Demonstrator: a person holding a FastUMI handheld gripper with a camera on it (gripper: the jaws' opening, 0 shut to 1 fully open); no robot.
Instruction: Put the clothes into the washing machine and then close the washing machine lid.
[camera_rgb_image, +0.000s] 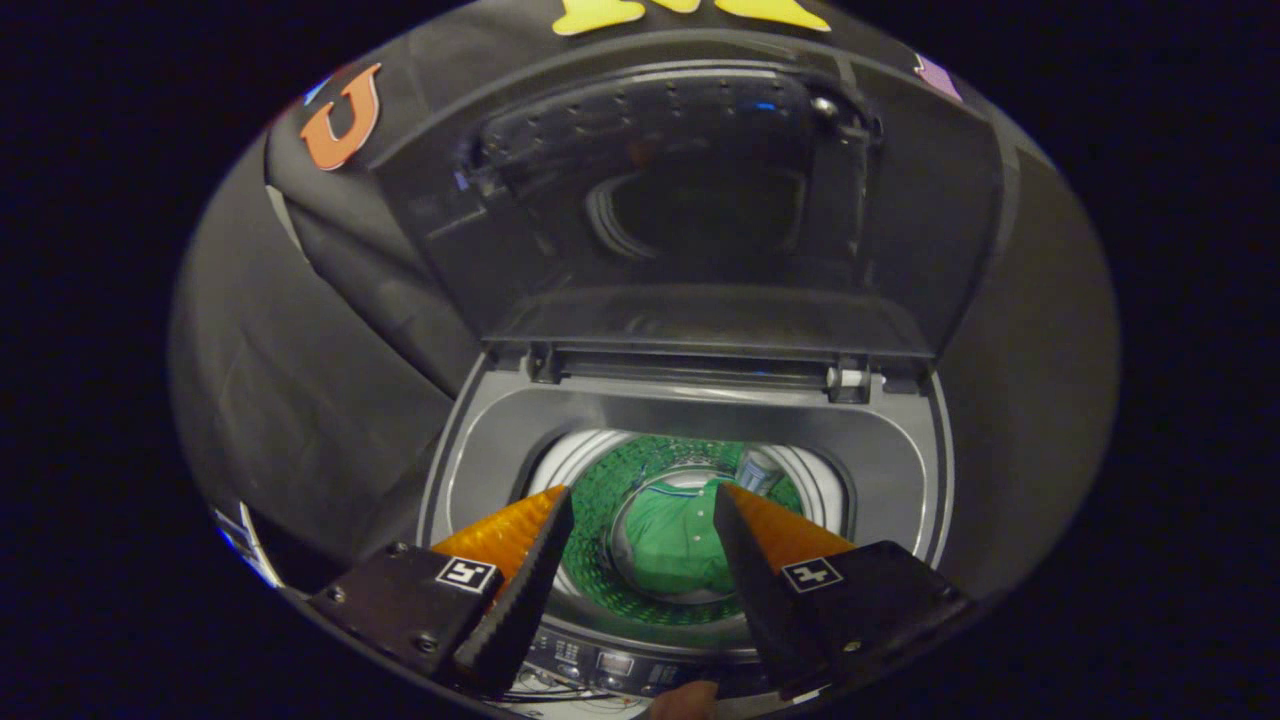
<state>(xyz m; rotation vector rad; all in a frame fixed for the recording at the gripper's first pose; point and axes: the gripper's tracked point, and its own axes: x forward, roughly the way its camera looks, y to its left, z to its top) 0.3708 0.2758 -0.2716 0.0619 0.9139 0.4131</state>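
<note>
A grey top-loading washing machine (880, 450) stands below me with its lid (690, 200) raised upright at the back. Down in the drum (600, 500) lies a green garment (670, 545), flat on the bottom. My gripper (640, 510) hovers above the opening, open, with its two orange-and-black fingers (520, 560) spread apart and nothing between them. The garment shows in the gap between the fingers, well below them.
The machine's control panel (610, 665) runs along its near edge, under the fingers. Black cloth walls close in behind and to both sides of the machine. A fingertip of a hand (685, 700) shows at the near edge.
</note>
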